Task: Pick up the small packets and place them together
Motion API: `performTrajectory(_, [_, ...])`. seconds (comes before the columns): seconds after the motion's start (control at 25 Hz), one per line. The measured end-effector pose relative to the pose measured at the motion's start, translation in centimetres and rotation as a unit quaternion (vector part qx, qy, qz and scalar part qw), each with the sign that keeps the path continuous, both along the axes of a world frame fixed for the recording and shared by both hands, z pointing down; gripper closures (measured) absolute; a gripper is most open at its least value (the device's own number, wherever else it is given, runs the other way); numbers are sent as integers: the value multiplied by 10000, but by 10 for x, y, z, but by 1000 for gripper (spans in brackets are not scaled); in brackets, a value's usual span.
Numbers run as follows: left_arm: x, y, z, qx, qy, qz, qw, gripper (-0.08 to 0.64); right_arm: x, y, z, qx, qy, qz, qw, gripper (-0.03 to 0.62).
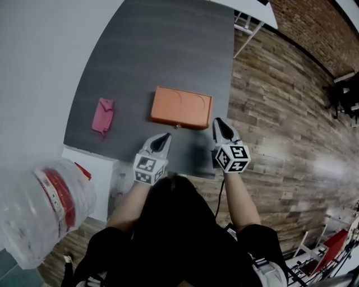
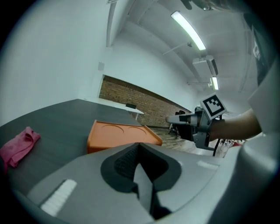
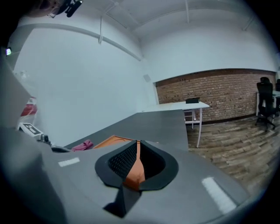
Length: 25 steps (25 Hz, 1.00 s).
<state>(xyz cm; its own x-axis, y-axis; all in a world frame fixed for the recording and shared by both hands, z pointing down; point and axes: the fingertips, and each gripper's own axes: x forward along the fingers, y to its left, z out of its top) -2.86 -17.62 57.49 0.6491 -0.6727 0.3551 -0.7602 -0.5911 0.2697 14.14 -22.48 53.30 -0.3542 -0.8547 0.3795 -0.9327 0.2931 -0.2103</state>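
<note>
A pink small packet (image 1: 103, 116) (image 2: 19, 144) (image 3: 82, 145) lies on the grey table (image 1: 157, 50) at the left. To its right rests a flat orange tray (image 1: 180, 107) (image 2: 118, 133) (image 3: 111, 141) with two round hollows in its top. My left gripper (image 1: 166, 136) (image 2: 139, 145) hovers just short of the tray's near edge, shut with nothing in it. My right gripper (image 1: 220, 122) (image 3: 137, 151) hangs by the tray's near right corner. Its jaws stand a narrow slit apart with nothing between them, and the orange tray shows through the gap.
The table's right edge runs close to my right gripper, with wooden floor (image 1: 280, 112) beyond it. A clear plastic bag (image 1: 45, 207) with red and white contents bulks at lower left beside a white unit (image 1: 92, 168). A white desk (image 1: 252, 11) and dark chairs (image 1: 345, 92) stand farther off.
</note>
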Motion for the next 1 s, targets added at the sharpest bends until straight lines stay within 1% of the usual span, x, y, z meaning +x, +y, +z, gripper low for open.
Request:
performTrajectory(0.12, [9, -5, 17, -179, -155, -3, 9997, 560, 3, -16, 21, -282, -15, 85, 9996, 544])
performTrajectory(0.16, [11, -6, 24, -258, -241, 14, 9994, 560, 2, -19, 28, -389, -34, 81, 9992, 524])
performTrajectory(0.28, [16, -12, 46, -498, -501, -4, 9975, 554, -5, -27, 45, -668, -110, 18, 9977, 498])
performTrajectory(0.32, [17, -14, 52, -598, -584, -13, 9965, 547, -8, -28, 49, -735, -115, -4, 9972, 491])
performTrajectory(0.36, [18, -15, 59, -715, -665, -13, 9952, 516, -10, -28, 53, -791, -96, -21, 9968, 488])
performTrajectory(0.44, [22, -18, 70, -921, -822, -17, 9923, 454, -13, -30, 60, -873, 12, -22, 9962, 493])
performTrajectory(0.48, [24, -19, 74, -986, -885, -32, 9912, 449, -13, -30, 62, -892, 77, 5, 9960, 494])
performTrajectory(0.64, [36, -23, 88, -1341, -929, -43, 9866, 420, -10, -31, 64, -923, 147, 254, 9953, 551])
performTrajectory(0.76, [43, -25, 95, -1565, -933, -129, 9832, 411, -11, -28, 65, -902, 189, 245, 9954, 551])
performTrajectory(0.92, [41, -32, 97, -1604, -970, -235, 9820, 411, -11, -26, 64, -858, 210, 248, 9958, 551])
performTrajectory(1.0, [39, -34, 97, -1601, -1026, -235, 9815, 434, -11, -27, 65, -860, 213, 263, 9957, 551])
